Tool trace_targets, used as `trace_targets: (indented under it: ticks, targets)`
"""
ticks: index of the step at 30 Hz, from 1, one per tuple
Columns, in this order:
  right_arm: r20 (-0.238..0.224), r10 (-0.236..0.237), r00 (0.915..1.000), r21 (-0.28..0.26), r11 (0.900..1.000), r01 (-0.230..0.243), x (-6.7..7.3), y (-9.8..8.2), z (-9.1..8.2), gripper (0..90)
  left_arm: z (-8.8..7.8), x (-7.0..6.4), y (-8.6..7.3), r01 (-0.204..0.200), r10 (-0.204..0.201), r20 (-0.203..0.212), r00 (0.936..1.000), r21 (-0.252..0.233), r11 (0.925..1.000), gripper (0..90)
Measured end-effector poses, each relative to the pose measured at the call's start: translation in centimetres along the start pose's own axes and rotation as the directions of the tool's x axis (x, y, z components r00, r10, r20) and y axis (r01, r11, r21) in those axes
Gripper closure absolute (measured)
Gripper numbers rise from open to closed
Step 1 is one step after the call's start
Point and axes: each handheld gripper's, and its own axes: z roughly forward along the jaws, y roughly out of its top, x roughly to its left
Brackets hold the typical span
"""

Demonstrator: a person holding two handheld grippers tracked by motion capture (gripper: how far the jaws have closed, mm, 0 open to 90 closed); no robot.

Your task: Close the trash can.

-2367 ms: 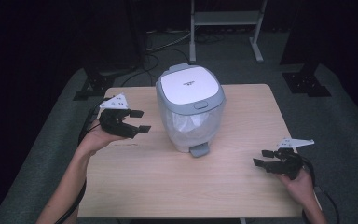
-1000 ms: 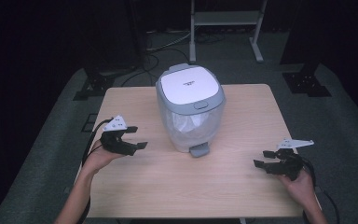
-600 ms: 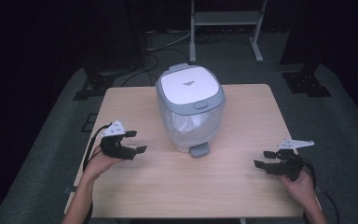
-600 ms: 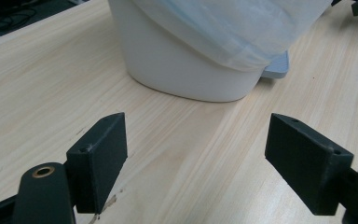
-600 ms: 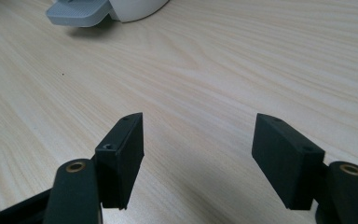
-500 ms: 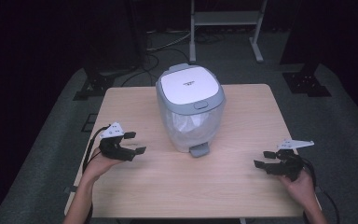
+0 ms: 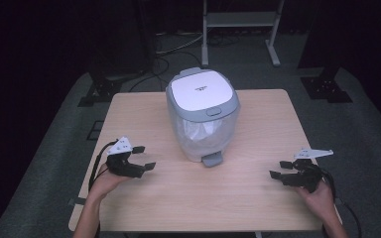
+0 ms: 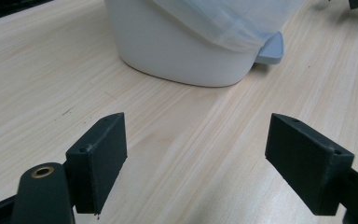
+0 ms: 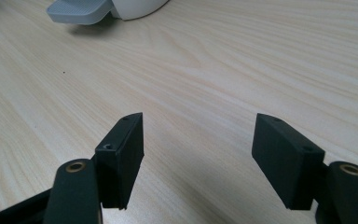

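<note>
bin: small white plastic pedal bin with a grey-rimmed flat lid, sitting mid-table toward the far edge, lid down, clear liner bag hanging out under the rim

pedal: grey plastic foot pedal pokes out at the base on the near side, facing the person, nothing touching it

left gripper: left gripper is low over the pale wooden table, well left of the bin, jaws spread wide, holding nothing

right gripper: right gripper sits near the right front corner, jaws also wide apart and empty, pointed toward the pedal

my take: looks like the next job is getting that lid open, so I'd press the pedal straight down with one jaw tip

tip: the bin looks light, so I'd steady its white wall with the left gripper or it'll probably skid or tip
</note>
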Motion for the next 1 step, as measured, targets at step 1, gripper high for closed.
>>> trace_targets:
  ticks: [1]
  targets:
    - [-0.001, 0.002, 1.0, 0.001, 1.0, -0.002, 0.0, -0.02, -0.04, 32.9, -0.08, -0.01, 0.02, 0.0, 0.0, -0.001, 1.0, -0.001, 1.0, 19.3]
